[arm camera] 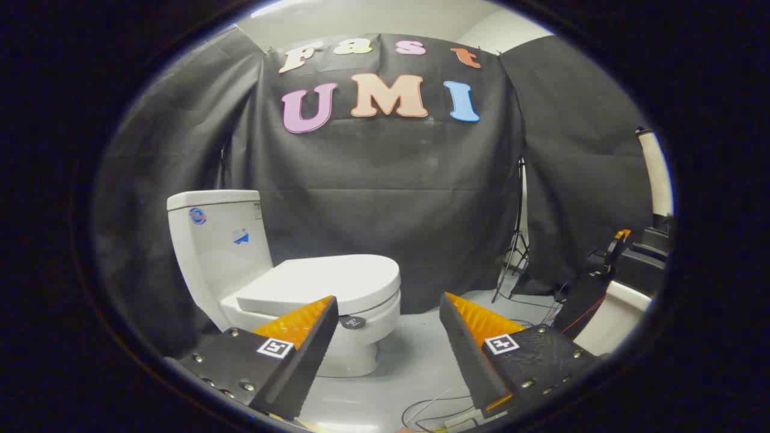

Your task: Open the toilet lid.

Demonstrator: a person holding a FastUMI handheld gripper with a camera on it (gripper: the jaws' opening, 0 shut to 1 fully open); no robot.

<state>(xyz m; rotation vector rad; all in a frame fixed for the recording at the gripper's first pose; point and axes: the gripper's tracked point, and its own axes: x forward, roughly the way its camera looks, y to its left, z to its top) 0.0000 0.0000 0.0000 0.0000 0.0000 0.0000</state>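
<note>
You're at the approach: gripper (pixel 388 307) fingers spread apart, holding nothing, toilet lid (pixel 319 281) shut, beyond them. Next I'd hook its front edge.

Even, soft overhead light — sharp centre, strong fisheye bending at the edges, faint glare on the floor (pixel 415 367).

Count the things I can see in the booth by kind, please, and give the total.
Toilet, lid down: 1
Light stand by the cloth wall: 1
Cables on the floor: 1 bundle
Gripper, fingers open and empty, short of the toilet: 1
Total: 4
</note>
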